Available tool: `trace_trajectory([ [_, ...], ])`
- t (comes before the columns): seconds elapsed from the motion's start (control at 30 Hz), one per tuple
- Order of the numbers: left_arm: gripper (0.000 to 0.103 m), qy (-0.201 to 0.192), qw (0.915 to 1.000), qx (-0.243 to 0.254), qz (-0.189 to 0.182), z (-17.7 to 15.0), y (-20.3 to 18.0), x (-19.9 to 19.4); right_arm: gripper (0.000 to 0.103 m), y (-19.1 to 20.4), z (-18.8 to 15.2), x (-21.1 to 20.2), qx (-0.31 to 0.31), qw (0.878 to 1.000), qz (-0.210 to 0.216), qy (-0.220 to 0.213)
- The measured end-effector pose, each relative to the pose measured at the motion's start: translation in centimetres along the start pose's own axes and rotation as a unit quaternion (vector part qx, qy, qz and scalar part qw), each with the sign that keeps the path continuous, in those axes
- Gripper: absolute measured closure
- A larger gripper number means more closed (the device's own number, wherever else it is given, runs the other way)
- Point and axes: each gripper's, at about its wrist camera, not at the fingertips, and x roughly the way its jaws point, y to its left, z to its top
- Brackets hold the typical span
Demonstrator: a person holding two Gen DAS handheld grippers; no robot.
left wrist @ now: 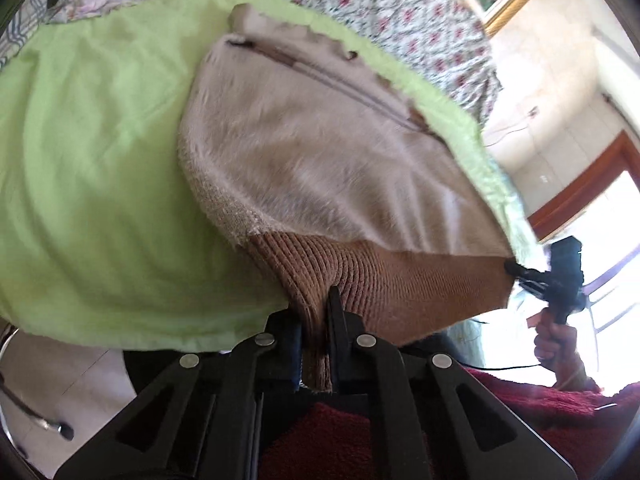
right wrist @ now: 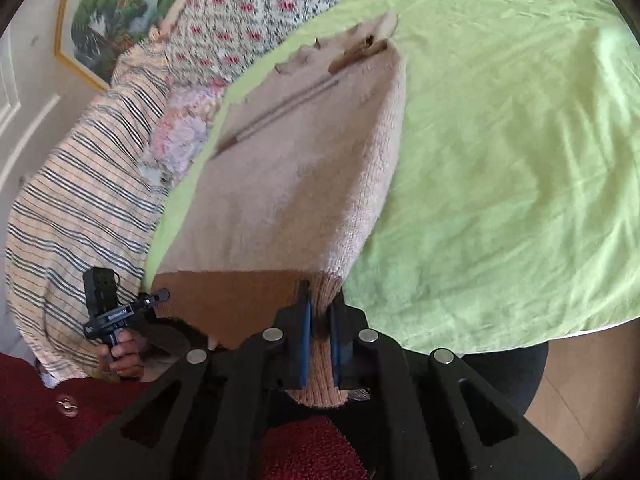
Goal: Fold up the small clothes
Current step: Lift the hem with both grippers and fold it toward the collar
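Sweater (left wrist: pixel 320 160) between two tools (left wrist: pixel 320 320)

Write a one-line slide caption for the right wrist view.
Right gripper pinches the brown ribbed hem of a beige knit garment lying on a green cloth.

1 sweater (left wrist: pixel 320 152), 2 tongs (left wrist: pixel 316 344) (right wrist: pixel 320 340), 1 green sheet (left wrist: pixel 100 160)

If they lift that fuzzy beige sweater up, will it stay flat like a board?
Probably not. The beige knitted sweater bunches where the left gripper pinches its brown ribbed hem, so it looks soft and would likely droop between both grippers. Its fuzzy knit probably won't slip easily.
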Motion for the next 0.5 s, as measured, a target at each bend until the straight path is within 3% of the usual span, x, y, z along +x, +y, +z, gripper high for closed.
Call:
trace_trajectory([
  [0.1,0.084,0.017,0.9996,-0.021,-0.008,1.0,0.9,1.2,0.091,-0.2,0.2,0.9,0.014,0.999,0.035,0.004],
  [0.17,0.060,0.023,0.9991,-0.034,-0.009,1.3,1.2,2.0,0.090,-0.2,0.2,1.6,0.018,0.999,0.040,0.007],
  [0.23,0.055,0.030,0.9985,-0.046,-0.009,1.5,2.0,2.5,0.083,-0.3,0.1,2.3,0.021,0.999,0.038,0.011],
  [0.3,0.061,0.026,0.9988,-0.041,-0.008,1.6,1.9,2.9,0.081,-0.3,-0.1,3.1,0.019,0.999,0.033,0.016],
  [0.33,0.086,0.017,0.9995,-0.026,0.004,1.7,1.6,2.9,0.081,-0.2,-0.2,3.4,0.015,0.999,0.031,0.019],
  [0.37,0.094,0.016,0.9997,-0.018,0.009,1.8,1.4,3.1,0.084,-0.1,-0.3,3.3,0.011,0.999,0.028,0.019],
  [0.43,0.095,0.002,0.9999,-0.008,0.009,1.8,1.1,2.5,0.094,0.2,-0.5,2.7,0.000,1.000,0.026,0.013],
  [0.5,0.096,-0.016,0.9998,-0.001,0.007,1.7,0.7,1.7,0.095,0.2,-0.5,1.6,-0.005,0.999,0.038,0.001],
])
